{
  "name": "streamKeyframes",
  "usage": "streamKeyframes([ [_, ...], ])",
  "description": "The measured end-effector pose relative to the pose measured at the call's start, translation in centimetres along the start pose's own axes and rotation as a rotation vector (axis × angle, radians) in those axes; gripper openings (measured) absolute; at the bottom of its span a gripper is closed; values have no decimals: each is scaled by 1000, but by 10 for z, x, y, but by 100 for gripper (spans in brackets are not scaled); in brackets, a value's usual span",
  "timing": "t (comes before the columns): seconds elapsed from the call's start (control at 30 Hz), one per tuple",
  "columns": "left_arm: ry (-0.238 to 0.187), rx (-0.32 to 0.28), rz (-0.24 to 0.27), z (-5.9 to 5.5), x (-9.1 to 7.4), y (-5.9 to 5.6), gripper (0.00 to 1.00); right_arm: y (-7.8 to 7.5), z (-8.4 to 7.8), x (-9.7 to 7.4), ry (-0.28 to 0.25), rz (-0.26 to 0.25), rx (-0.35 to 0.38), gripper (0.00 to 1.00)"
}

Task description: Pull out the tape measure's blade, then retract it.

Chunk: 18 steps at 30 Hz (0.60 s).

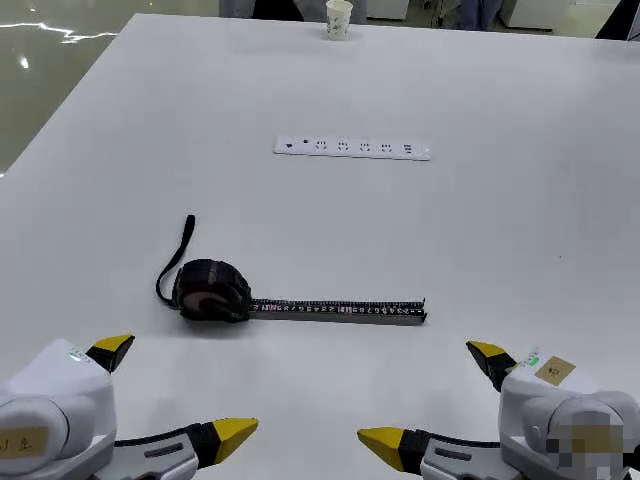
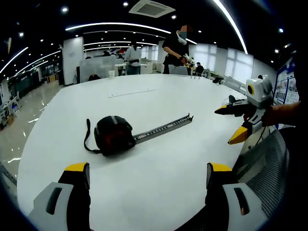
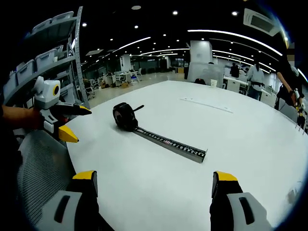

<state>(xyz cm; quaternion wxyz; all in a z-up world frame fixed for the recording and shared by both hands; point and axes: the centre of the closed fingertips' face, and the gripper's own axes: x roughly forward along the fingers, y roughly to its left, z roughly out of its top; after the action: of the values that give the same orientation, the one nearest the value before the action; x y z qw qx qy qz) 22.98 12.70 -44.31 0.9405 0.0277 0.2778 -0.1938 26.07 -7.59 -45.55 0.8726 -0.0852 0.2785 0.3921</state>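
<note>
A black tape measure (image 1: 210,290) lies on the white table (image 1: 330,210), its wrist strap (image 1: 180,255) trailing to the back left. Its blade (image 1: 338,310) is pulled out to the right and rests flat on the table, ending in a hook (image 1: 423,309). My left gripper (image 1: 170,392) hovers open near the front edge, below and left of the case. My right gripper (image 1: 440,395) is open at the front right, short of the blade's hook. In the left gripper view the case (image 2: 113,135) and blade (image 2: 163,128) lie ahead, and in the right gripper view the case (image 3: 125,116) and blade (image 3: 171,143) do too.
A white power strip (image 1: 352,148) lies across the middle of the table beyond the tape. A paper cup (image 1: 339,19) stands at the far edge. People stand past the table's far end in the gripper views. Shelving with bins (image 3: 45,38) rises to the left.
</note>
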Motion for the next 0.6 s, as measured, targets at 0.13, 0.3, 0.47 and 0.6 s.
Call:
streamKeyframes([
  [0.13,-8,-8,5,0,-1,-5,99,2,0,0,2,-16,7,99],
  [0.3,-22,-23,17,1,-3,-7,99,4,0,-1,-3,-31,26,99],
  [0.47,-26,-43,34,0,-4,-8,99,8,1,-1,-6,-35,39,99],
  [0.6,-32,-45,46,-1,-6,-9,99,10,3,-2,-12,-41,51,99],
])
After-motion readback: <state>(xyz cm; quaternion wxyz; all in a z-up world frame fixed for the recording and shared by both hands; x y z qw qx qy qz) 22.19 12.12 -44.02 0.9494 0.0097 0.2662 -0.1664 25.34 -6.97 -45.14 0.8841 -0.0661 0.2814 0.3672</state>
